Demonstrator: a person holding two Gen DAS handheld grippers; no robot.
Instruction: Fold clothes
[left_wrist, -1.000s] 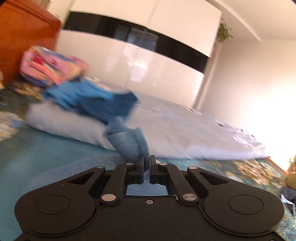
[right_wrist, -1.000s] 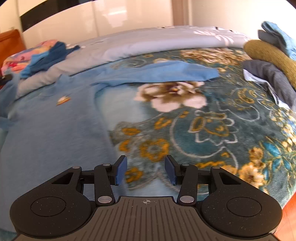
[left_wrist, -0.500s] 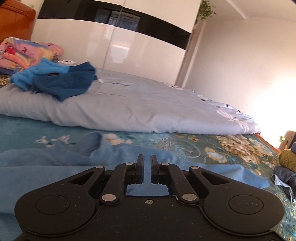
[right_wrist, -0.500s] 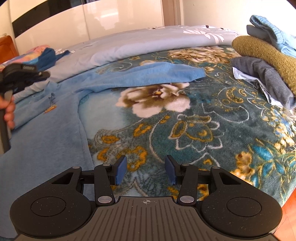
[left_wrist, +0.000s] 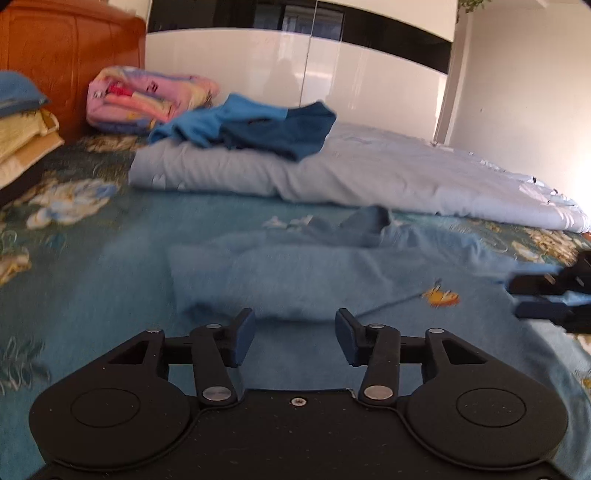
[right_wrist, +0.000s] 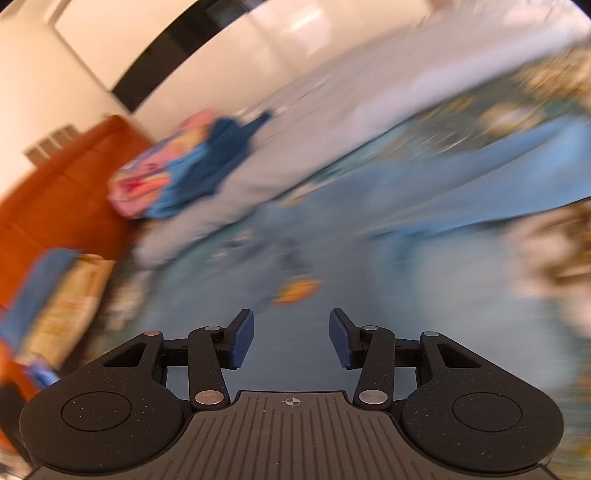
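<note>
I have the left gripper (left_wrist: 291, 339) and right gripper (right_wrist: 291, 339) with jaws spread, holding nothing. The light-blue sweater (left_wrist: 332, 273) lies mid-frame on the floral bedspread (left_wrist: 74, 258), one side apparently folded inward. Next, I judge, I need a sleeve or hem.

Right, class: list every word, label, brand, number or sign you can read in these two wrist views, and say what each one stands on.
No readable text in either view.
Orange motif on the light blue garment: a small picture, too blurred to show any lettering.
Pink patterned folded blanket: prints only, no legible words.
Right gripper body: a small crosshair mark, a symbol, not text.
Right wrist view: heavily motion-blurred throughout.
</note>
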